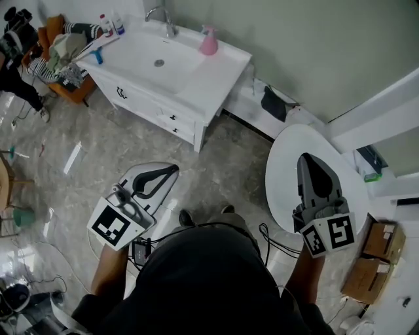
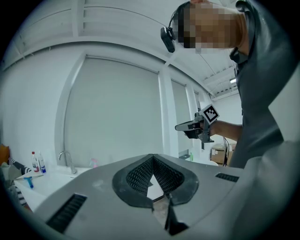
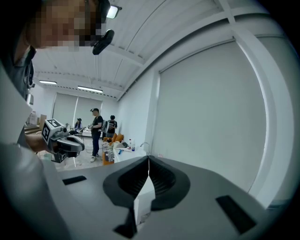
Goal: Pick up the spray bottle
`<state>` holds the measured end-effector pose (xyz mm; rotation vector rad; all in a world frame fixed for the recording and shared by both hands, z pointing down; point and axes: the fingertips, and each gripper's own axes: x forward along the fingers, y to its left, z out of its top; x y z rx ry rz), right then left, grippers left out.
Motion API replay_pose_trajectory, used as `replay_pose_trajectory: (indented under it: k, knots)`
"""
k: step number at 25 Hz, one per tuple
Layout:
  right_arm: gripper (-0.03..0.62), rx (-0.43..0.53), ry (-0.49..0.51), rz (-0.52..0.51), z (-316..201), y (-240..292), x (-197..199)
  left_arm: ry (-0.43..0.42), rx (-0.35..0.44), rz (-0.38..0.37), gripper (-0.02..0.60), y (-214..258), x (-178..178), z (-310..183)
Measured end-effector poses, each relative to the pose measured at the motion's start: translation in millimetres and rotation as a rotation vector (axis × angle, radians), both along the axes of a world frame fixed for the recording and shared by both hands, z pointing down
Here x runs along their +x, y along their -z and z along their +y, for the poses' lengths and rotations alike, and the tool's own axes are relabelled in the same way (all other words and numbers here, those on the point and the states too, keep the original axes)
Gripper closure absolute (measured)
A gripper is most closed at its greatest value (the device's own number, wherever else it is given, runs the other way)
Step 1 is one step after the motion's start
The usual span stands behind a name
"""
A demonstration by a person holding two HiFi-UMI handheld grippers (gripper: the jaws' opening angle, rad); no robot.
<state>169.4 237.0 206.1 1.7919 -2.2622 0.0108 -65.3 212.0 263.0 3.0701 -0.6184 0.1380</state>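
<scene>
A pink spray bottle [image 1: 209, 40] stands at the back of a white sink vanity [image 1: 196, 82], right of the faucet [image 1: 163, 19]. In the left gripper view the bottle [image 2: 93, 162] is small and faint beyond the jaws. My left gripper [image 1: 173, 169] is held over the floor, well short of the vanity, pointing toward it. Its jaws [image 2: 152, 156] meet at the tips with nothing between them. My right gripper [image 1: 306, 157] hovers over a round white table [image 1: 285, 147], shut and empty [image 3: 148, 157]. Both grippers are far from the bottle.
Small bottles [image 1: 111, 25] and a blue item sit on the vanity's left end. An orange chair piled with clothes [image 1: 62, 59] stands left of it. Cardboard boxes [image 1: 370, 262] lie at the lower right. Two people [image 3: 96, 133] stand in the distance.
</scene>
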Motion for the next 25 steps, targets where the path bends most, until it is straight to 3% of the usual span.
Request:
replay_pose_trajectory:
  k: [7,14,25]
  knots:
    - [0.585,0.018,0.070,-0.021,-39,2,19,0.062,0.003,-0.017,0.578,1,20,-18]
    - [0.585,0.016,0.121,-0.050,-71,3,63,0.141,-0.002,-0.023,0.578,10,58,-35]
    - [0.585,-0.005,0.181,-0.089,-107,-14,119,0.189,-0.008,-0.074,0.578,8,115,-49]
